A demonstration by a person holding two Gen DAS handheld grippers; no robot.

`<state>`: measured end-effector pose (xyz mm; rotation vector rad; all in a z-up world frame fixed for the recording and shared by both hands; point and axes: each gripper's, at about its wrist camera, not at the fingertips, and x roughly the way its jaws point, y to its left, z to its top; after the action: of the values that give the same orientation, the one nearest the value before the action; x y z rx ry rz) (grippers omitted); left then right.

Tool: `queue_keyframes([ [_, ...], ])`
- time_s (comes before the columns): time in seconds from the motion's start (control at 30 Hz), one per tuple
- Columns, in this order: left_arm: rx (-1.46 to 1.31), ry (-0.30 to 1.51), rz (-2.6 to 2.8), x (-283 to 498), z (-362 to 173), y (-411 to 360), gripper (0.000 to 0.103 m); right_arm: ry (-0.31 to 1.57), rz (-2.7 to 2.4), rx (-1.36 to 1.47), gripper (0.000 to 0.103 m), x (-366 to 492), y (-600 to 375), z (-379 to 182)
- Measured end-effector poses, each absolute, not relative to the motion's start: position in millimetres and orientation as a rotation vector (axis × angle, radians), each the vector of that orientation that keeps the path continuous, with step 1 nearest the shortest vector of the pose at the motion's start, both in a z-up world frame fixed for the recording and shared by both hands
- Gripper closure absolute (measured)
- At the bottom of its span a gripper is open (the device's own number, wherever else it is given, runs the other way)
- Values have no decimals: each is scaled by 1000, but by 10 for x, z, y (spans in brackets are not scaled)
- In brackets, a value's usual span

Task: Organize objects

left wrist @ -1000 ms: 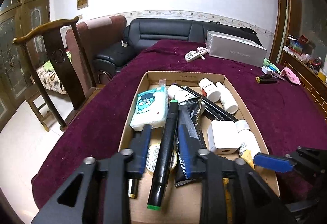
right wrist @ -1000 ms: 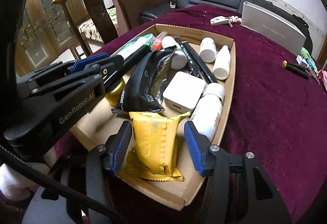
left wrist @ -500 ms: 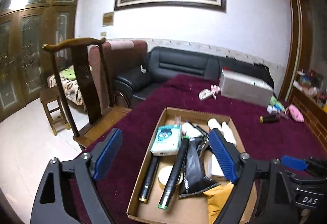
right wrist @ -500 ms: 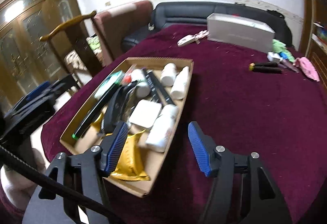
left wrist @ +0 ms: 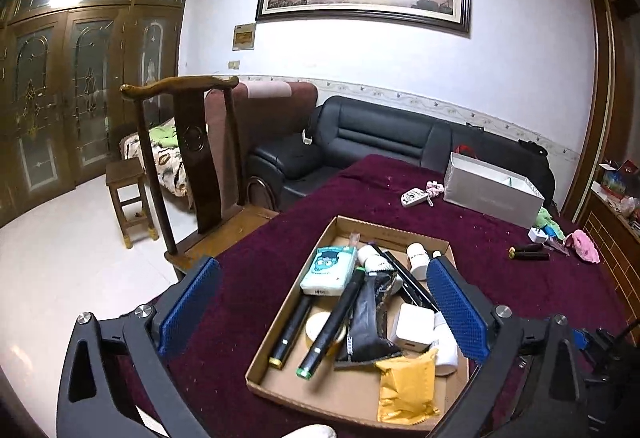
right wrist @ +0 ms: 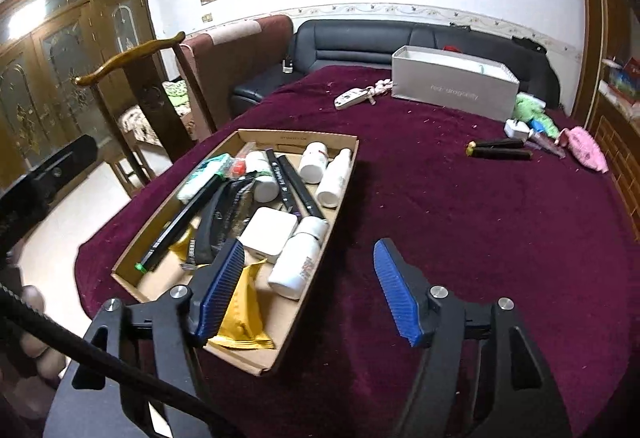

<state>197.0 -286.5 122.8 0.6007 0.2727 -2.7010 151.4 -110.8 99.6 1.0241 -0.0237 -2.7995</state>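
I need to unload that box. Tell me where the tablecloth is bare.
The widest bare stretch of tablecloth lies right of the cardboard box, bordered far off by the black cylinders and grey box. A narrower strip runs left of the box toward the wooden chair. Inside the box and the far right corner are crowded.

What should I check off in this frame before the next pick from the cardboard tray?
1. Left claw open, holding nothing: ok.
2. Right claw open, holding nothing: ok.
3. Both claws raised above the cardboard tray, touching nothing: ok.
4. Yellow packet lies on top at the near end, unobstructed: ok.
5. Tray contents sorted: not ok; black marker and black pouch lie crossed over other items.
6. Which item is picked next: cannot tell.
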Motion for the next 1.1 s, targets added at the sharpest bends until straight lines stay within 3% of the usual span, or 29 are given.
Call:
queue_keyframes([
  [0.47,597,241,-2641,2084,1224,-2799,2,130,-2777,1033,34,1477,-1360,904],
  [1.1,689,276,-2607,2022,1059,-2953,2,179,-2730,1073,34,1442,-1550,807],
])
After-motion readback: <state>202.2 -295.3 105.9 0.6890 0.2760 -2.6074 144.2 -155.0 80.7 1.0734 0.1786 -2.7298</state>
